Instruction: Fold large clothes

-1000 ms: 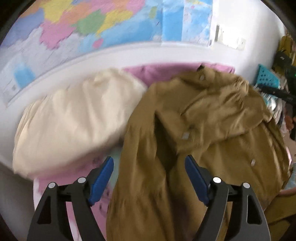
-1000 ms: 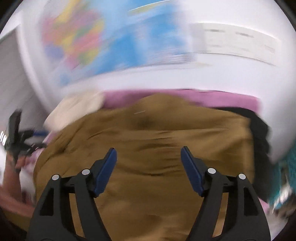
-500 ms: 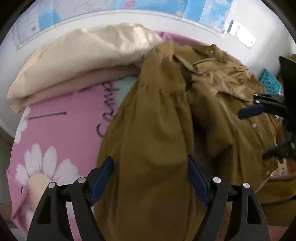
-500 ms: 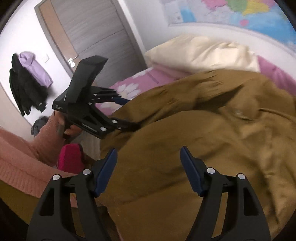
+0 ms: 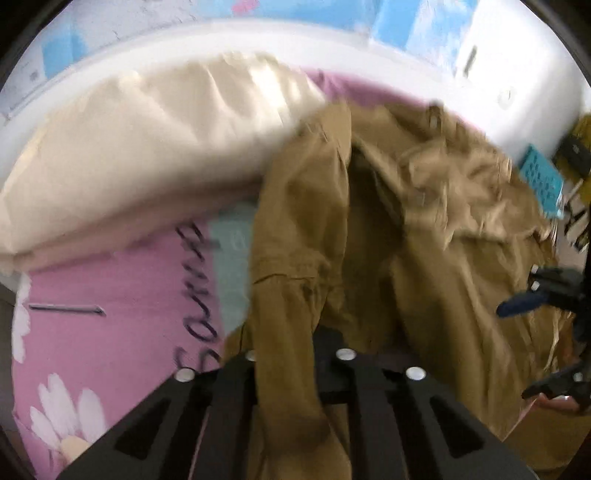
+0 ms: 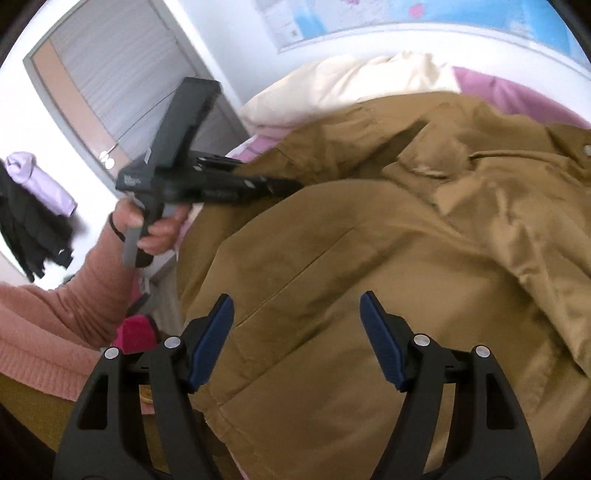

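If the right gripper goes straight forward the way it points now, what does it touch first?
Most likely the brown jacket: the open right gripper points down at its broad flat panel, with nothing visible between. How far off the cloth lies is unclear.

Readable text, itemised:

- Pink bedsheet point(image 5: 122, 288), left wrist view: dark handwritten-style lettering printed just beside the edge of the brown coat point(image 5: 369, 258), running sideways; blurred, individual letters uncertain, no word legible.
- Left tool point(image 6: 207, 184), right wrist view: small pale marking on the dark body near the handle; too small to read.
- Wall map point(image 6: 388, 14): print too blurred to read.
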### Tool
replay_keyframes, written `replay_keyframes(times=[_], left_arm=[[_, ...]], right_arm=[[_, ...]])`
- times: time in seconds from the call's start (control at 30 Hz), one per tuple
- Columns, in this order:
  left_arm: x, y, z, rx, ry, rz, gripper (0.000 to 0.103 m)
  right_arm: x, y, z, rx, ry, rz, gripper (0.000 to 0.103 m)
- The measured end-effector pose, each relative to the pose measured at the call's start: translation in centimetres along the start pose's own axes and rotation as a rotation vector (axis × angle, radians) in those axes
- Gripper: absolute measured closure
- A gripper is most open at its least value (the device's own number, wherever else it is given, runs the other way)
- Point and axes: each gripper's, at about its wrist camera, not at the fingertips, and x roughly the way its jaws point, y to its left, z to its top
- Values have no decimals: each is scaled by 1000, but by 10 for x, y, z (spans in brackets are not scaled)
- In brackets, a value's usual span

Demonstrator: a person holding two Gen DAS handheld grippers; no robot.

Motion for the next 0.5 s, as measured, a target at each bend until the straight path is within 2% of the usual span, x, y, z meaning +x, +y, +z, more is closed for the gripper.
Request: replay_keyframes(times=[0.07, 0.2, 0.27, 0.4, 0.43, 0.5], left_arm=[[-24, 4, 10, 7, -60, 31, 97], [-63, 11, 39, 28, -156, 148, 97], [-70, 15, 52, 26, -173, 176, 97], [-61, 22, 67, 13, -153, 218, 97], [-56, 23, 71, 1, -137, 216, 97], [-45, 27, 73, -17, -95, 186, 96]], right_arm=[[-6, -1, 5, 4, -35, -6, 32], [1, 5, 25, -32, -87, -21, 35], [23, 7, 39, -33, -82, -27, 49], [84, 4, 54, -10, 22, -17, 57], [103, 3, 53, -6, 76, -37, 60], [126, 2, 48, -19, 140, -90, 60]])
